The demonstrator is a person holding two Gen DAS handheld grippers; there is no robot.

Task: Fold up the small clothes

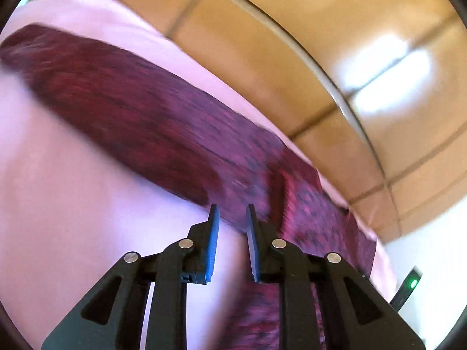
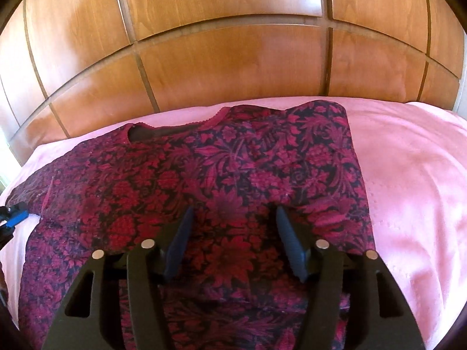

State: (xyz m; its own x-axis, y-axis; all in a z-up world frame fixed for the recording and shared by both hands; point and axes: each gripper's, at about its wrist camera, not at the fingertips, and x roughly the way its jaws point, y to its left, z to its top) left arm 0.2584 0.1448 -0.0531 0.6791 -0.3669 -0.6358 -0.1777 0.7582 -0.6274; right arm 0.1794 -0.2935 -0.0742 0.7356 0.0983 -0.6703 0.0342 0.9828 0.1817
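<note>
A dark red floral top (image 2: 204,175) lies flat on a pink sheet (image 2: 408,175), neckline toward the wooden headboard, its right side folded in to a straight edge. My right gripper (image 2: 233,213) hovers open over the middle of the top, holding nothing. In the blurred left wrist view the top (image 1: 146,116) runs diagonally across the sheet (image 1: 58,204). My left gripper (image 1: 232,208) is open and empty at the top's edge. It also shows at the left edge of the right wrist view (image 2: 14,217), beside the left sleeve.
A wooden panelled headboard (image 2: 233,58) stands behind the bed. It also shows in the left wrist view (image 1: 321,43). A dark device with a green light (image 1: 411,284) sits at the right, off the sheet.
</note>
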